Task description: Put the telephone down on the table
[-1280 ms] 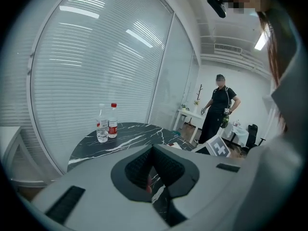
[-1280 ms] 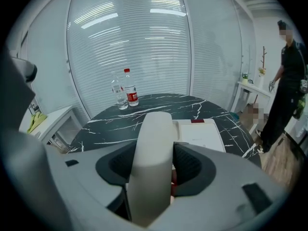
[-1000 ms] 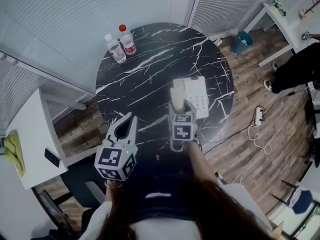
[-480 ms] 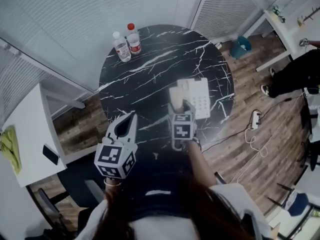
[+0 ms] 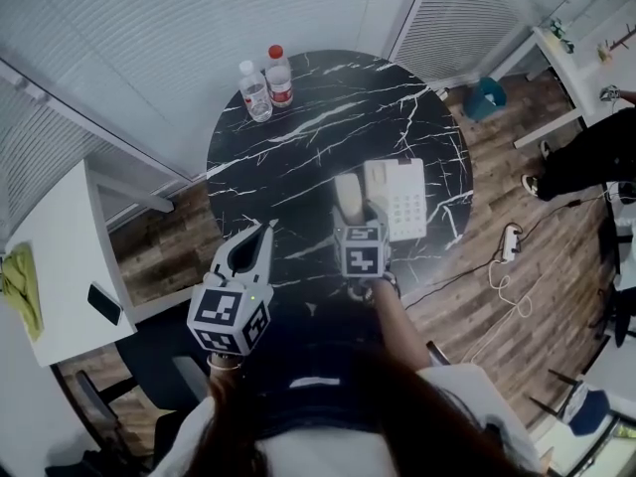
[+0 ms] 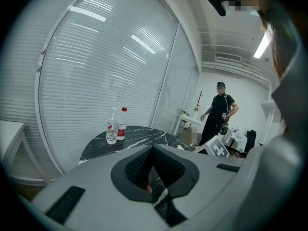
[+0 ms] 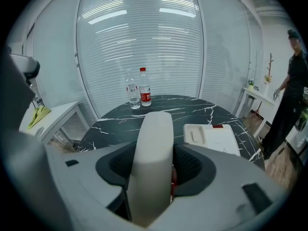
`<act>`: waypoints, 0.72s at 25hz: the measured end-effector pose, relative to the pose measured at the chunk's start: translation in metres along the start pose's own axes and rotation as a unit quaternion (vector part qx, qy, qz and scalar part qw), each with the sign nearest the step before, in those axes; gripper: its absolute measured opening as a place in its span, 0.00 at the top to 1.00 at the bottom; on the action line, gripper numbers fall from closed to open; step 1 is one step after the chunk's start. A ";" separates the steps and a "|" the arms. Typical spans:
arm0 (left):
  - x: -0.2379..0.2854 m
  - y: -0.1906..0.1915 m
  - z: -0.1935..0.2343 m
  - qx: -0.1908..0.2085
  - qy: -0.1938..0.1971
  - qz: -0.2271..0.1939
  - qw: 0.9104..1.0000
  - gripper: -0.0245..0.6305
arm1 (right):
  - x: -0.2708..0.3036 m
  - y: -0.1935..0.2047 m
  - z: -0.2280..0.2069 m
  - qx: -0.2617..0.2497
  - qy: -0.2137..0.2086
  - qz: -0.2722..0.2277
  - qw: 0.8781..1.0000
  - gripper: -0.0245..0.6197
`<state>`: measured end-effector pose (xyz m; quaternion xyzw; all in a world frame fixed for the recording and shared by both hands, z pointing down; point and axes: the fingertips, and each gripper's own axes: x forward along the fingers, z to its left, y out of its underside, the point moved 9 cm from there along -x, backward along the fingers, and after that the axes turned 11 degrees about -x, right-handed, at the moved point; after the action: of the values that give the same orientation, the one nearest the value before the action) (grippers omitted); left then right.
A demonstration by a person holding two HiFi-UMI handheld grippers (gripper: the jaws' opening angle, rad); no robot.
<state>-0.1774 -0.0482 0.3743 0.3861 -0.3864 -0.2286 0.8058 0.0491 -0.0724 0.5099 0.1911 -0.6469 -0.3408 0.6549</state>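
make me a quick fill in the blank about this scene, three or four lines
1. The right tool is shut on the telephone's white ____.
2. The left tool is shut and holds ____.
3. The telephone base lies on the round black marble ____.
4. Two plastic ____ stand together at the far edge.
Missing words: handset; nothing; table; bottles.

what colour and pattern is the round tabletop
Black with white marble-like veining; the head view shows the tabletop best.
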 end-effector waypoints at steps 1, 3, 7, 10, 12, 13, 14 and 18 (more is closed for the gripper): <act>-0.001 -0.001 0.002 -0.001 -0.001 -0.001 1.000 0.96 | 0.001 -0.001 0.002 -0.002 -0.002 -0.001 1.000 0.59; -0.002 -0.001 0.005 -0.002 -0.002 -0.001 1.000 0.96 | 0.002 -0.003 0.007 -0.007 -0.008 -0.001 1.000 0.59; -0.007 -0.002 0.014 -0.007 -0.007 -0.004 1.000 0.96 | 0.006 -0.006 0.017 -0.016 -0.016 0.003 1.000 0.59; -0.010 -0.002 0.021 -0.011 -0.010 -0.006 1.000 0.96 | 0.010 -0.008 0.024 -0.020 -0.022 0.004 1.000 0.59; -0.012 -0.002 0.026 -0.013 -0.013 -0.005 1.000 0.96 | 0.013 -0.009 0.029 -0.022 -0.026 0.004 0.999 0.59; -0.014 -0.002 0.028 -0.014 -0.014 -0.005 1.000 0.96 | 0.014 -0.010 0.032 -0.023 -0.028 0.004 0.999 0.59; -0.015 -0.002 0.030 -0.015 -0.016 -0.005 1.000 0.96 | 0.015 -0.011 0.035 -0.023 -0.031 0.004 0.999 0.59; -0.020 -0.002 0.039 -0.020 -0.023 -0.005 1.000 0.96 | 0.020 -0.012 0.048 -0.029 -0.041 0.007 0.999 0.59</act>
<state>-0.2205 -0.0540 0.3795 0.3665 -0.3980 -0.2487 0.8034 -0.0012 -0.0853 0.5199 0.1533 -0.6646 -0.3623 0.6352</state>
